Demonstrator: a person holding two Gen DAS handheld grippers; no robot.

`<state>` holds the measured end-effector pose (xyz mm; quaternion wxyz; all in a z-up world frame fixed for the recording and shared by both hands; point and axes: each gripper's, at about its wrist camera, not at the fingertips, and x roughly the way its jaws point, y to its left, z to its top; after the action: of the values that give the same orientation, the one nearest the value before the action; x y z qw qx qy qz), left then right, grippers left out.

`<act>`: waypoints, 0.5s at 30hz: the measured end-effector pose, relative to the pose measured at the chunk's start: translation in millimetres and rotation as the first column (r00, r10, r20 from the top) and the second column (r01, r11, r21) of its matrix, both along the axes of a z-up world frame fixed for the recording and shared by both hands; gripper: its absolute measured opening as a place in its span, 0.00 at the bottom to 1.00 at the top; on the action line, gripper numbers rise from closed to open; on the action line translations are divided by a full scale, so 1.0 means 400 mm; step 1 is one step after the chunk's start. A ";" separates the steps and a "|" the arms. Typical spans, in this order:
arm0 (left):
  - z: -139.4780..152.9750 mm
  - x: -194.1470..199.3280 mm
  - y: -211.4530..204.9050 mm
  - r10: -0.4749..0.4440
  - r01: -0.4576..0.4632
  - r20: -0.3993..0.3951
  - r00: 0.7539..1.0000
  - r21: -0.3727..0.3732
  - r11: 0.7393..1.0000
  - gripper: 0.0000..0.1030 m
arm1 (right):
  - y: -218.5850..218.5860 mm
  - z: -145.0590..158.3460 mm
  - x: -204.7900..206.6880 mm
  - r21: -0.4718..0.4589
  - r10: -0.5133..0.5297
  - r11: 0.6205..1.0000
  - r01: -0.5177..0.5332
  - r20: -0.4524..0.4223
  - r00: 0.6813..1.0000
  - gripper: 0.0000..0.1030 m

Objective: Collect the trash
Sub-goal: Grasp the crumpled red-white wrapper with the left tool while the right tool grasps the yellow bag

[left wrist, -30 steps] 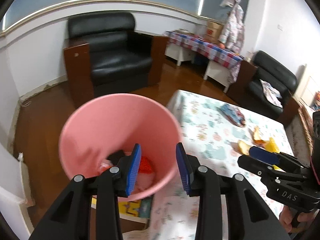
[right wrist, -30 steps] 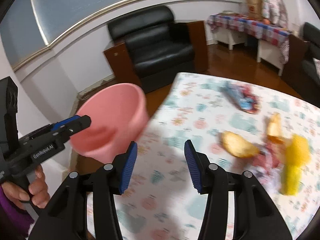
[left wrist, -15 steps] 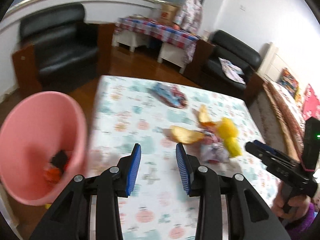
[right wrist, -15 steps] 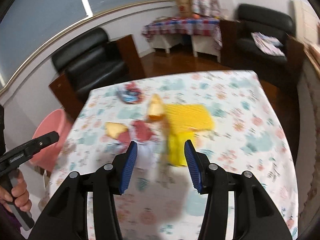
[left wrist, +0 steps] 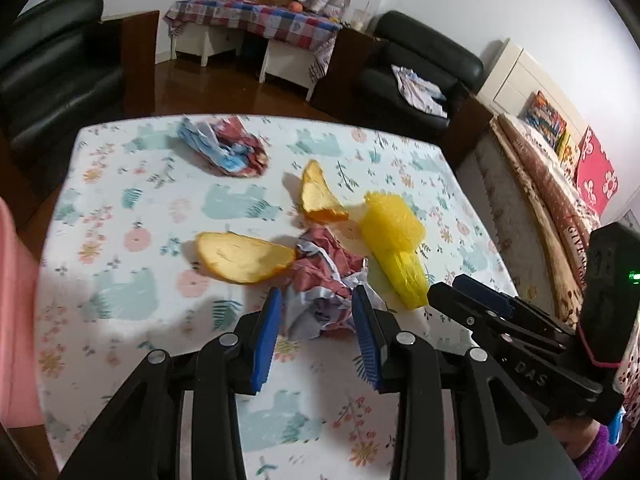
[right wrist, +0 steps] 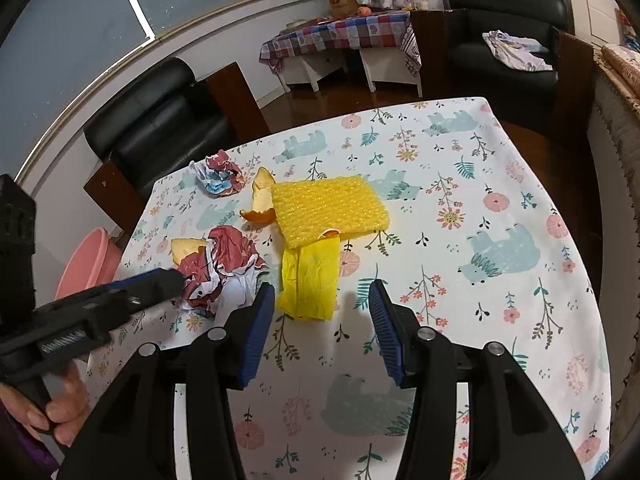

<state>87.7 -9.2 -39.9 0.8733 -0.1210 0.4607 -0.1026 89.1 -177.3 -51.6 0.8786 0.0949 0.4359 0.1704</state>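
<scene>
Trash lies on the patterned tablecloth (left wrist: 140, 300). A crumpled red-and-white wrapper (left wrist: 324, 284) (right wrist: 224, 268) sits between the tips of my open left gripper (left wrist: 316, 300), not clamped. Two orange peels (left wrist: 244, 258) (left wrist: 320, 200) lie beyond it. A yellow bubble sheet (right wrist: 328, 208) and yellow wrapper (right wrist: 310, 280) lie just ahead of my open, empty right gripper (right wrist: 322, 300). A second crumpled wrapper (left wrist: 230, 152) (right wrist: 218, 176) lies farther back. The pink bin (right wrist: 88, 260) (left wrist: 16, 320) stands off the table's left edge.
A black armchair (right wrist: 160, 120) stands beyond the table. A checked side table (right wrist: 340, 36) and another black armchair (right wrist: 504, 28) stand at the back. A bed (left wrist: 560, 184) runs along the right. The tablecloth (right wrist: 480, 280) is bare at the right.
Both grippers swung from the pink bin to the table. The left gripper has come down around the red-and-white wrapper. The right gripper has closed in on the yellow wrapper.
</scene>
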 end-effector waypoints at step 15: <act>0.004 -0.045 -0.038 -0.038 0.035 0.048 0.998 0.059 0.998 0.16 | 0.038 -0.032 0.037 -0.012 -0.016 1.000 0.016 -0.041 0.999 0.48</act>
<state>69.8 -24.3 -38.4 0.8855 -0.0844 0.4439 -0.1081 104.0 -162.1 -64.3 0.8713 0.0966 0.4543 0.1587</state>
